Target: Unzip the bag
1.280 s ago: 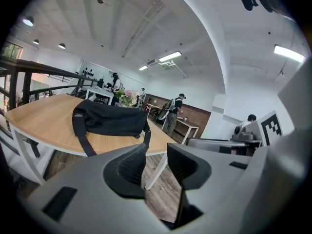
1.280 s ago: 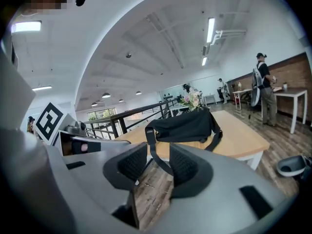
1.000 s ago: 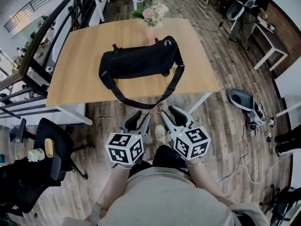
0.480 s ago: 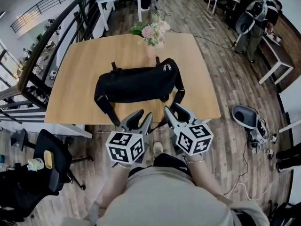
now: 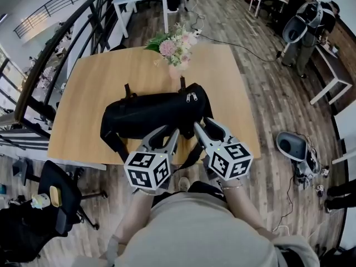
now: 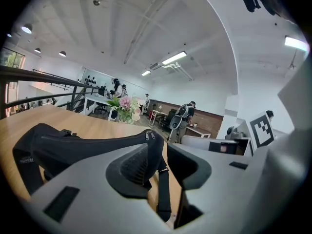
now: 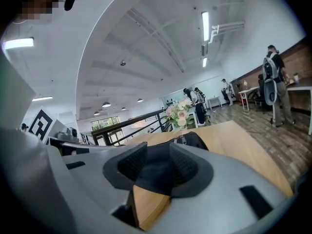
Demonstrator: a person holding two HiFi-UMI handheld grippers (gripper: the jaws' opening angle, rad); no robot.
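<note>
A black duffel bag lies lengthwise on the wooden table. Its zipper is closed, with two silver pulls at the right end. Its strap hangs over the near table edge. My left gripper is open just short of the bag's near side, with nothing between its fingers. My right gripper is open by the bag's right end, below the pulls. In the left gripper view the bag and pulls lie beyond the open left gripper. In the right gripper view the bag's end shows beyond the open right gripper.
A vase of pink flowers stands on the table just behind the bag. A black office chair sits by the near left corner of the table. A dark railing runs along the left. A person stands far right.
Both grippers have moved forward from off the table's near edge up to the bag's near side. The bag itself has not moved.
</note>
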